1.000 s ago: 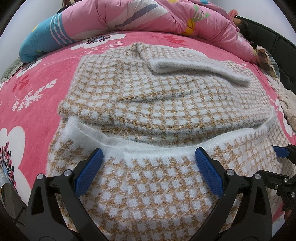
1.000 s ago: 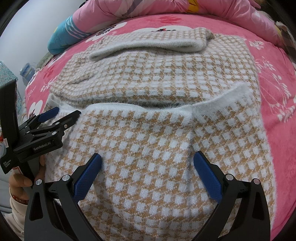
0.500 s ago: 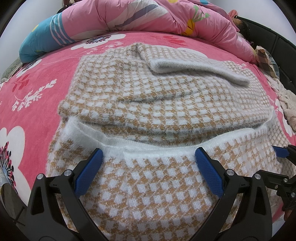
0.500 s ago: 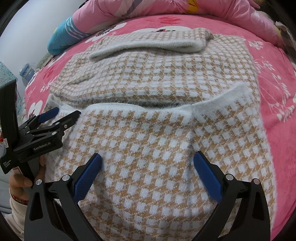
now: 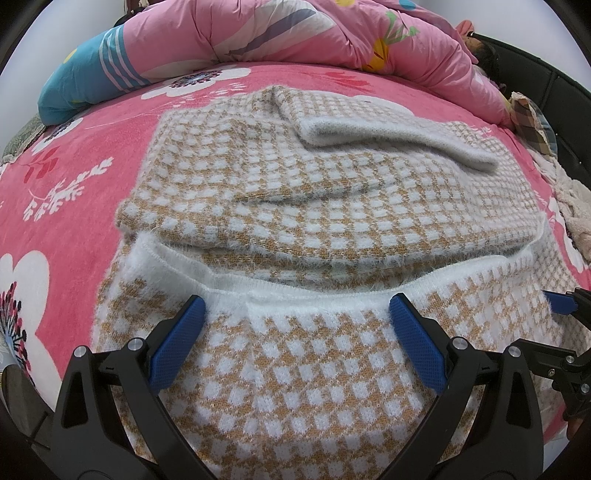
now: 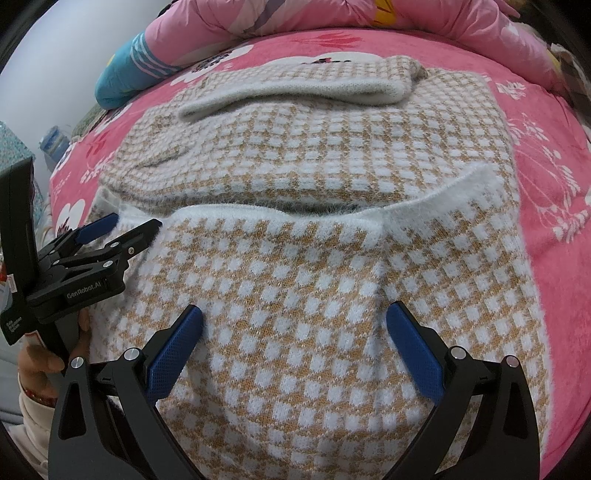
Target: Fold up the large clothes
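Note:
A fuzzy tan-and-white checked sweater point(image 5: 332, 206) lies on the pink bed, its sleeves folded across the body and its white-edged hem point(image 5: 295, 291) turned up toward the middle. My left gripper point(image 5: 295, 306) is open just above the near part of the sweater, close to the hem edge. My right gripper point(image 6: 294, 312) is open too, hovering over the sweater point(image 6: 295, 258) a little further back from the hem. Each gripper shows in the other's view: the left gripper point(image 6: 133, 223) at the sweater's left edge, the right gripper point(image 5: 554, 321) at its right edge. Neither holds fabric.
The pink floral bedspread point(image 5: 74, 206) surrounds the sweater. A bunched pink and blue quilt point(image 5: 258, 33) lies along the far side. A dark bed frame point(image 5: 546, 96) and loose cloth point(image 5: 576, 210) sit at the right. A hand point(image 6: 40, 362) holds the left gripper's handle.

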Demonstrator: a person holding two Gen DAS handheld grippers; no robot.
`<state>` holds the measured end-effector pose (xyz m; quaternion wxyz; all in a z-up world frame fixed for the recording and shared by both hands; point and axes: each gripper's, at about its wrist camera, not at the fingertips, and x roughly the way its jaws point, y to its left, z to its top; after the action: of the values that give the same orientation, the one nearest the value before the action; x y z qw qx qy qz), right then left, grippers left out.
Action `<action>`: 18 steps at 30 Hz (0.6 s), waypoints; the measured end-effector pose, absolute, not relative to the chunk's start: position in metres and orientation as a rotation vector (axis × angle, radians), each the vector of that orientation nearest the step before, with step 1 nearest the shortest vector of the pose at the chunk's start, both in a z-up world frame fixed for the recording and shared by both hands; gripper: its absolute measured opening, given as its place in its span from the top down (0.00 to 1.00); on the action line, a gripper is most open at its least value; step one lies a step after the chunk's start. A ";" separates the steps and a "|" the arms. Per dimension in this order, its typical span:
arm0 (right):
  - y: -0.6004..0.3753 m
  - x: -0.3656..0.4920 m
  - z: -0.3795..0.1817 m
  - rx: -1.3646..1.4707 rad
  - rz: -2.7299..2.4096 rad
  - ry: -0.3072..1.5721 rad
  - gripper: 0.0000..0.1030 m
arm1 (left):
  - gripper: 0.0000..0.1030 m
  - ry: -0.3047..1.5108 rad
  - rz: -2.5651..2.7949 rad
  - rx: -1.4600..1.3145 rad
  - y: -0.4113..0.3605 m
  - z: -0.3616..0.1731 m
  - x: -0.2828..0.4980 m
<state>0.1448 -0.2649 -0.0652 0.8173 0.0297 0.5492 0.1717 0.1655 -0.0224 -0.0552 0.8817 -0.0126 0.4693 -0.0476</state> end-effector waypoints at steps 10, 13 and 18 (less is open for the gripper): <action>-0.264 0.142 -0.066 0.071 0.350 1.165 0.06 | 0.06 0.977 -0.100 -0.027 -0.022 -0.056 0.166; -0.263 0.141 -0.065 0.074 0.347 1.167 0.06 | 0.06 0.977 -0.101 -0.027 -0.021 -0.056 0.167; -0.264 0.142 -0.065 0.074 0.347 1.165 0.06 | 0.06 0.977 -0.101 -0.026 -0.022 -0.056 0.167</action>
<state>0.1422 -0.2641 -0.0652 0.8203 0.0347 0.5470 0.1631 0.1668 -0.0217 -0.0565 0.8818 -0.0127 0.4690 -0.0487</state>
